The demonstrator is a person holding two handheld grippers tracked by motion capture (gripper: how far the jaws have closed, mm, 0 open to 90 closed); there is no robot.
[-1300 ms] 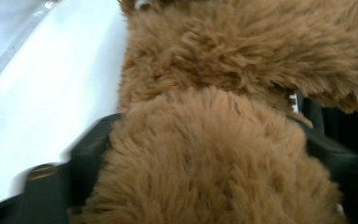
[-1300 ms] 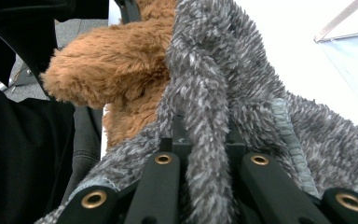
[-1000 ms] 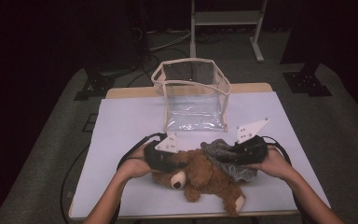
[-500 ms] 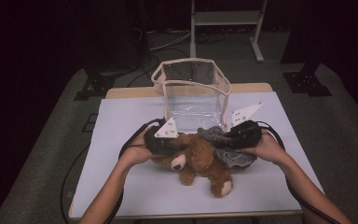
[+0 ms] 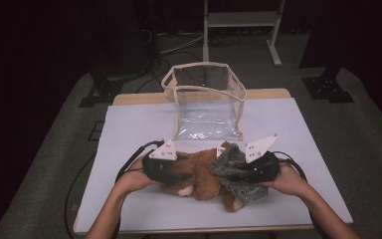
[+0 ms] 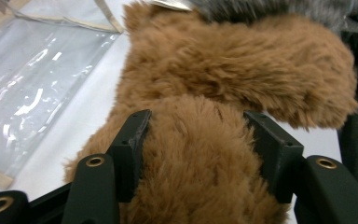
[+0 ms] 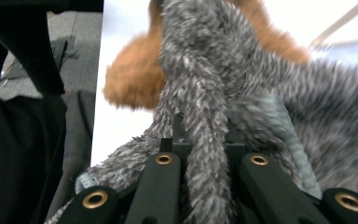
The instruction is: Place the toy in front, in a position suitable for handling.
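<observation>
1. Jaws of the left gripper [image 6: 196, 154] are spread around a thick brown limb of the teddy bear [image 6: 233, 79], with fur pressed against both inner faces.
2. Jaws of the right gripper [image 7: 205, 140] are pinched close on a narrow strand of the grey fuzzy garment [image 7: 270, 88], which runs up the middle of the right gripper view.
3. Seen from the high view, the teddy bear [image 5: 199, 172] lies in the lower centre of the frame on the white worktop [image 5: 129, 124], the left gripper [image 5: 176, 172] at its left end.
4. The grey fuzzy garment [image 5: 234, 169] covers the bear's right side, touching the right gripper [image 5: 246, 172].
5. Just above them, at frame centre, stands a clear plastic bag [image 5: 206, 99] with a cream rim, its mouth open.
6. Both hands come in from the bottom edge: the left hand [image 5: 132, 179] and the right hand [image 5: 288, 179].
</observation>
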